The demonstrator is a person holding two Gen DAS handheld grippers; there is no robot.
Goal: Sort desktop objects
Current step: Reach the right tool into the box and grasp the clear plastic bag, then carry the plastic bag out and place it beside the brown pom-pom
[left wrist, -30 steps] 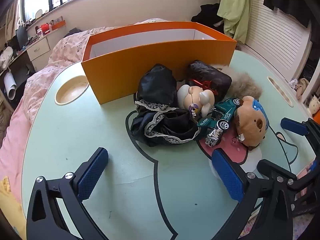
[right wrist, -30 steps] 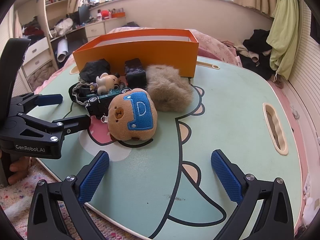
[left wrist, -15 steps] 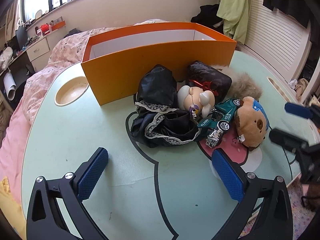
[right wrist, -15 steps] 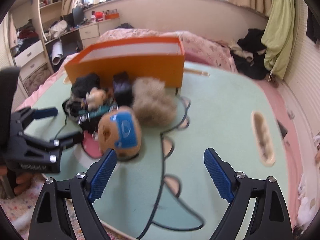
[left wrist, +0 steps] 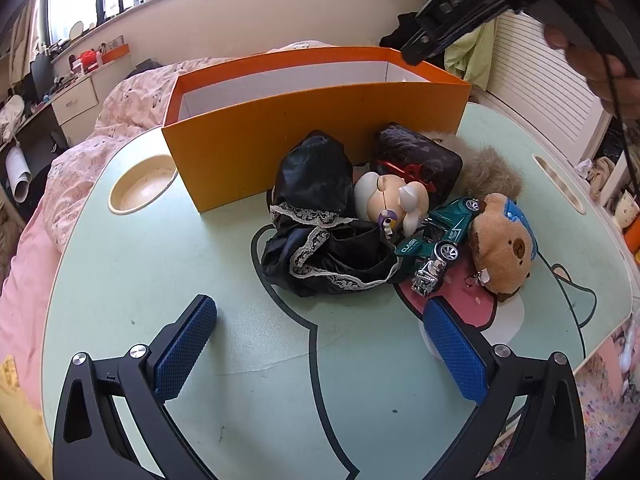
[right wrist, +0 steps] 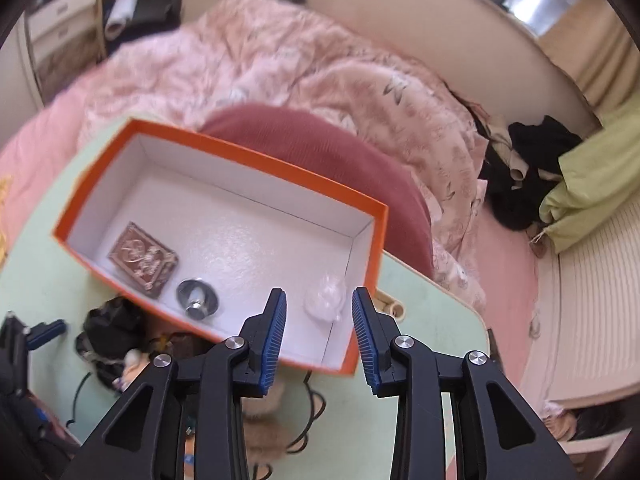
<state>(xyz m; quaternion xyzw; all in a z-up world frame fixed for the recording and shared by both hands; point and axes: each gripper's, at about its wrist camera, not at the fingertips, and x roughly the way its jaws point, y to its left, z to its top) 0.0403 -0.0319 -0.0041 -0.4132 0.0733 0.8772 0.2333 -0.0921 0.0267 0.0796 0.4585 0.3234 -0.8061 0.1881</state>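
An orange box [left wrist: 320,120] stands at the back of the green table [left wrist: 140,280]. In front of it lie a black lace garment [left wrist: 320,232], a pale doll [left wrist: 394,200], a dark pouch [left wrist: 420,152], a green toy car [left wrist: 436,232], a bear plush [left wrist: 500,244] and a fur ball [left wrist: 488,168]. My left gripper [left wrist: 320,344] is open and empty, low before the pile. My right gripper [right wrist: 320,340] is open and empty, high over the box [right wrist: 100,184]. Inside lie a brown card case [right wrist: 142,258], a round metal piece [right wrist: 198,296] and a clear plastic lump [right wrist: 326,300].
A round cup recess [left wrist: 140,188] sits left of the box and a slot handle [left wrist: 560,184] at the table's right. A bed with pink quilt [right wrist: 300,72] lies behind the table. The right gripper's body [left wrist: 500,4] hangs above the box's right end.
My right gripper has risen from table level to above the orange box, looks down into it, and its jaws have narrowed. My left gripper has not moved.
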